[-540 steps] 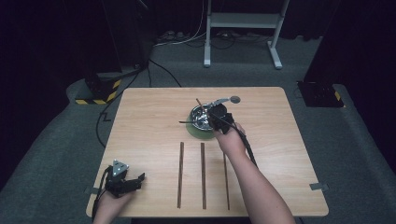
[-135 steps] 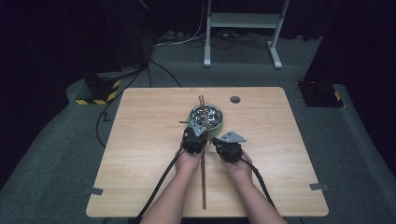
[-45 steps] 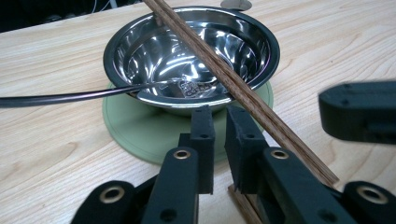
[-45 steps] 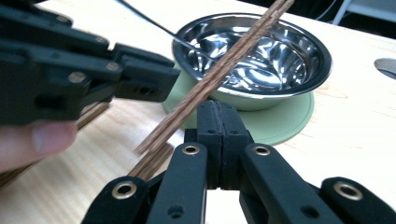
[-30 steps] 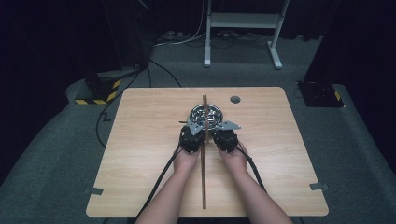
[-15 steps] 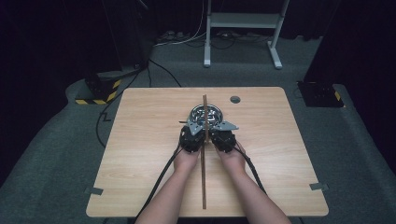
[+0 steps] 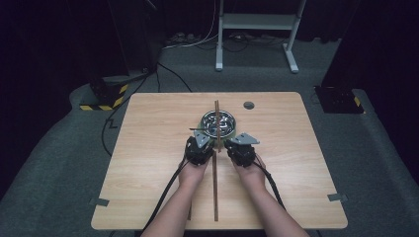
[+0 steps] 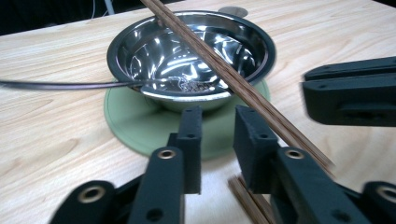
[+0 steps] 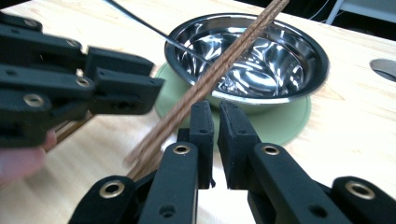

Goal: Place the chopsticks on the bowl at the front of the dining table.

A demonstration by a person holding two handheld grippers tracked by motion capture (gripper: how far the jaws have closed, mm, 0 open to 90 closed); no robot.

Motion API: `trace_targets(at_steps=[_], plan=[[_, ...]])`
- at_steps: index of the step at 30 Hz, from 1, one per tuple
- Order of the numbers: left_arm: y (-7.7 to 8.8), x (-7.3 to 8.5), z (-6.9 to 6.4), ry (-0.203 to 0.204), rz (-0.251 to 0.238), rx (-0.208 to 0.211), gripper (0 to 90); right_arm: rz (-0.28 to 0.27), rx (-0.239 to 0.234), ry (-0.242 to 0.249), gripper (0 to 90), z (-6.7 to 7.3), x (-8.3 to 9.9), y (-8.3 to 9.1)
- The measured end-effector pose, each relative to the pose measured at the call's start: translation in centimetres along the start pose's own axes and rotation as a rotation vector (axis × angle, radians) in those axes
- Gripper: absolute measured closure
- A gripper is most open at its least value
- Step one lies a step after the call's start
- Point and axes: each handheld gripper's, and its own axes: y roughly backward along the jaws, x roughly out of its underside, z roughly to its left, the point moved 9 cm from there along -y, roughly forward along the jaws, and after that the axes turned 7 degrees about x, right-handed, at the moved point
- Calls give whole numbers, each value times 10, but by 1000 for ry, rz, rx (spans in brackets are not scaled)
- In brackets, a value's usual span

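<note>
A steel bowl (image 7: 218,123) stands on a round green mat (image 8: 140,135) at the table's middle back. Long brown wooden sticks (image 7: 216,187) lie in a bundle from the near edge up over the bowl's rim (image 8: 219,60) (image 9: 219,70). A thin dark utensil (image 8: 60,85) rests in the bowl, handle out to the left. My left gripper (image 7: 200,147) (image 8: 217,135) sits just left of the sticks, narrowly open with nothing between its jaws. Right of the sticks, my right gripper (image 7: 240,148) (image 9: 215,133) has its jaws almost together and holds nothing. The left gripper (image 9: 116,79) also shows across the sticks.
A round cable hole (image 7: 248,105) is in the wooden table (image 7: 148,173) behind the bowl. Cables trail from both grippers toward the near edge. A black-and-yellow block (image 7: 104,96) lies on the floor at the left, and white stand legs (image 7: 254,29) are beyond the table.
Eighteen seconds ago three sticks lay apart and the grippers were far from each other. Now the sticks are bundled over the bowl with a gripper on each side. The last second shows hardly any motion.
</note>
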Motion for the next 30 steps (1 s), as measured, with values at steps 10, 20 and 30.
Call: trace_targets(at_steps=[10,20,30], plan=[[30,20,-34,-79,34,15,562,-57,65,28,827,-4,24,33],[27,25,-40,-92,49,19,821,-78,60,50,830,-1,25,34],[20,18,-40,-97,39,16,811,-74,51,42,830,0,26,33]])
